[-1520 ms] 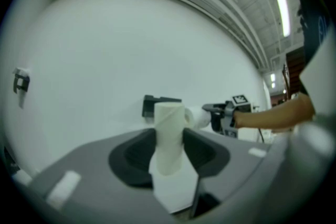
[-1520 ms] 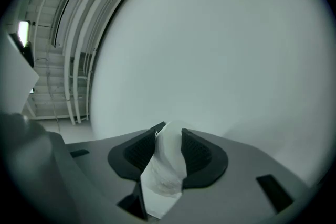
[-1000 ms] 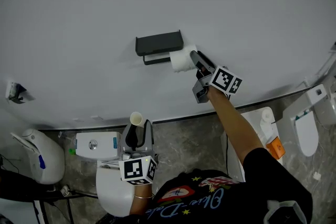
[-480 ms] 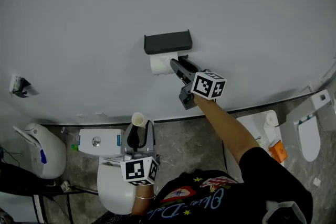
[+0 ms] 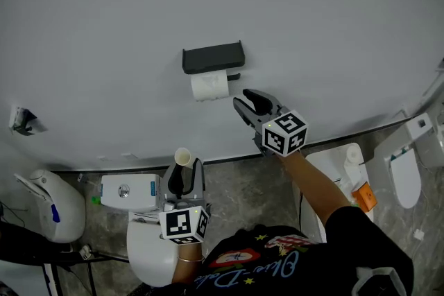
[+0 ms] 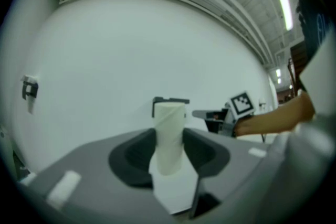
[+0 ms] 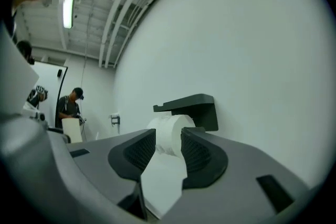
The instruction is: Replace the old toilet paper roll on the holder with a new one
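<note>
The roll (image 5: pixel 209 85) hangs on the black holder (image 5: pixel 212 57) on the wall (image 5: pixel 312 24). The right gripper (image 5: pixel 247 99) is near it, lower right, not touching, its fingers (image 7: pixel 202 152) wide and empty. The left gripper (image 5: pixel 182 175) grips a bare tube (image 5: pixel 181 157) upright above the toilet (image 5: pixel 143 251).

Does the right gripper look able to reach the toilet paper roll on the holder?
Probably yes: the right gripper is open, empty and aimed at the toilet paper roll, nothing in between; the holder only covers its top.
</note>
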The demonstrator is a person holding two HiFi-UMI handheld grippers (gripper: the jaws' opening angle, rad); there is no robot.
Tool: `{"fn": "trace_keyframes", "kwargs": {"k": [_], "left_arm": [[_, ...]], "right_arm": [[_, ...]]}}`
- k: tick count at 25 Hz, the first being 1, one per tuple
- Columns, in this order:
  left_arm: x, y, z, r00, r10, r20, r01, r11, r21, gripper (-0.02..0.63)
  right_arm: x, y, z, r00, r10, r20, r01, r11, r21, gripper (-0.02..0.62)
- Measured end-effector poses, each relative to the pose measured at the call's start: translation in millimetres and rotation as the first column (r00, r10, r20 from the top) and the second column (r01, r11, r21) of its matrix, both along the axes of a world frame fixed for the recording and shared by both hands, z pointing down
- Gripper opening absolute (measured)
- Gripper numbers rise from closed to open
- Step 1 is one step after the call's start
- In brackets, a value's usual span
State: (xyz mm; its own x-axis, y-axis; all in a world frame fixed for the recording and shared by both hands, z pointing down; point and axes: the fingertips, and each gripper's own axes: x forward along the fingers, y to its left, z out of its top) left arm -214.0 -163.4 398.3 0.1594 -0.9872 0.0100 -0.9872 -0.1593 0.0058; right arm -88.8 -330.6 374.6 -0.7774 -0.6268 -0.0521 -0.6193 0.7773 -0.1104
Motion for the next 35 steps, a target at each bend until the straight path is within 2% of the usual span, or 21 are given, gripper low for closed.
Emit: {"fn": "trace_keyframes", "kwargs": {"k": [2,3,4,6,11,17,35], "left_arm": [[7,-1,-1,1.0,0.021,0.011,-0.021,1.0,0.002,0.166],[11,-2,-2,0.999,0.03,0.017,-0.03,1.0,0.002,0.166],[15,-2,-1,0.999,0.038,0.021,-0.038,0.999,0.002,0.166],[23,0,1,0.998,0.052,0.026,-0.052,0.999,-0.004,0.166],[39,3,10,0.997,0.08,0.022,-0.079,0.997,-0.027,0.166],[47,7,7,0.996,0.088,0.023,-0.087,0.996,-0.022,0.166],[51,12,5,0.996,0.089,0.033,-0.088,0.996,-0.024,0.166]], "right_arm": [[14,24,-1,0.999,0.032,-0.038,-0.029,0.997,0.068,0.143],[22,36,-1,0.998,0.049,-0.038,-0.045,0.995,0.089,0.105],[30,47,0,0.997,0.064,-0.031,-0.061,0.993,0.101,0.066],[43,70,4,0.996,0.09,-0.008,-0.089,0.99,0.106,0.038],[56,105,20,0.993,0.117,-0.028,-0.114,0.988,0.102,0.028],[60,113,11,0.992,0.117,-0.045,-0.11,0.985,0.135,0.014],[59,125,7,0.994,0.1,-0.049,-0.092,0.985,0.145,0.014]]}}
